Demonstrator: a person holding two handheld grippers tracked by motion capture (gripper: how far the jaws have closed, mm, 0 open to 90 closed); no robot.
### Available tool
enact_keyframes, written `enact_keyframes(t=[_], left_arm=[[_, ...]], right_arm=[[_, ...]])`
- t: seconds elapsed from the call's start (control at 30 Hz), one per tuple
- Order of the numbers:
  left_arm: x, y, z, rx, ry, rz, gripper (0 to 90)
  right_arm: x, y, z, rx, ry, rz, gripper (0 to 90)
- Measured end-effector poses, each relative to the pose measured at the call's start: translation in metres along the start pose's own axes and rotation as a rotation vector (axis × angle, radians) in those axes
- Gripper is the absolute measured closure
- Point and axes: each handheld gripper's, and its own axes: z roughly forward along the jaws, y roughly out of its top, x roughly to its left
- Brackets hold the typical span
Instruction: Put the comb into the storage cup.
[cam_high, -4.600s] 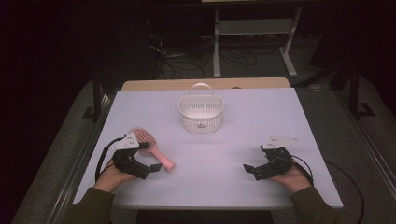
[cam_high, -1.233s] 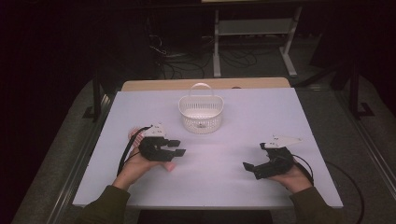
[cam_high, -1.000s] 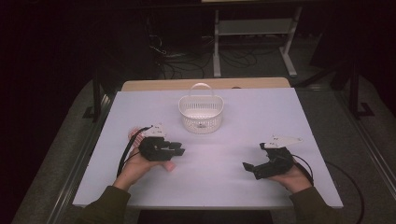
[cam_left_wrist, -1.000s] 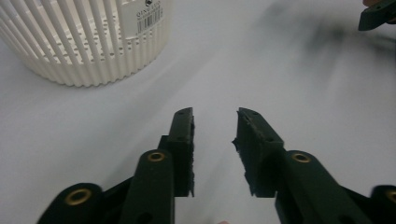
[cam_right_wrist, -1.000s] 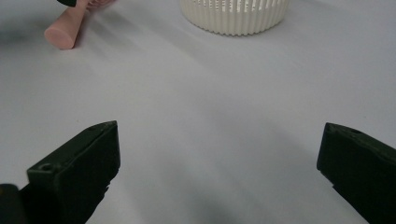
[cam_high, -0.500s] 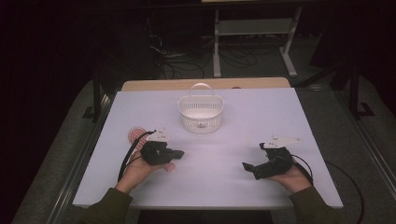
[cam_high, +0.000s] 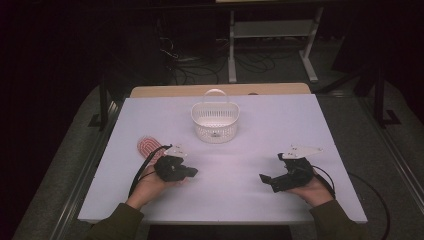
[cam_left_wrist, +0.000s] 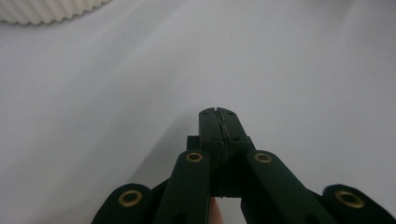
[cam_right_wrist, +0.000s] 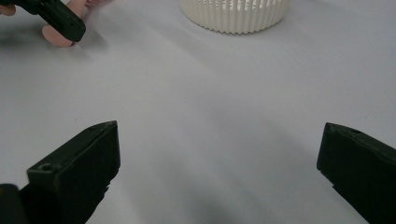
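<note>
The pink brush (cam_high: 148, 146) is mostly hidden under the left gripper (cam_high: 192, 172) and its cable, and the white basket (cam_left_wrist: 46, 9) is chopped off by the top edge in both gripper views.

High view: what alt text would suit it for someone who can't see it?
A person's left gripper rests shut over the handle of a pink hairbrush on a white table. The right gripper lies open at the right, and a white basket stands beyond.
</note>
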Motion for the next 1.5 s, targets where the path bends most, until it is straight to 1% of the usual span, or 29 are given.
enact_keyframes(t=[0.1, 0.27, 0.4, 0.53, 0.63, 0.7, 0.8, 0.93, 1.17, 1.5], left_arm=[[-0.001, -0.001, 0.002, 0.015, 0.002, 0.01, 90.0], [0.0, -0.002, 0.002, 0.021, 0.015, 0.006, 90.0], [0.001, -0.003, 0.003, 0.037, 0.016, 0.0, 90.0], [0.001, -0.003, 0.002, 0.04, 0.014, -0.001, 90.0], [0.0, -0.004, 0.001, 0.048, 0.02, 0.005, 90.0], [0.0, -0.005, 0.001, 0.055, 0.026, 0.001, 90.0], [0.0, -0.007, -0.002, 0.063, 0.03, 0.004, 90.0], [-0.002, -0.01, -0.005, 0.073, 0.037, -0.007, 90.0], [-0.003, -0.015, -0.011, 0.092, 0.048, -0.009, 90.0], [-0.006, -0.022, -0.016, 0.109, 0.066, -0.026, 90.0]], right_arm=[[0.0, 0.0, 0.0, 0.0, 0.001, -0.002, 0.0], [0.0, 0.0, 0.0, 0.0, 0.001, 0.0, 0.0], [0.0, 0.0, 0.0, 0.001, 0.002, -0.002, 0.0], [0.0, 0.0, 0.0, 0.003, 0.001, -0.001, 0.0], [0.0, 0.0, 0.0, 0.002, 0.001, -0.001, 0.0], [0.0, 0.0, 0.0, 0.002, 0.001, 0.0, 0.0], [0.0, 0.0, 0.0, 0.003, 0.002, -0.001, 0.0], [0.0, 0.0, 0.0, 0.002, 0.002, 0.0, 0.0], [-0.001, 0.0, 0.001, 0.002, 0.001, 0.001, 0.0], [-0.001, 0.0, 0.002, 0.004, 0.006, 0.002, 0.0]])
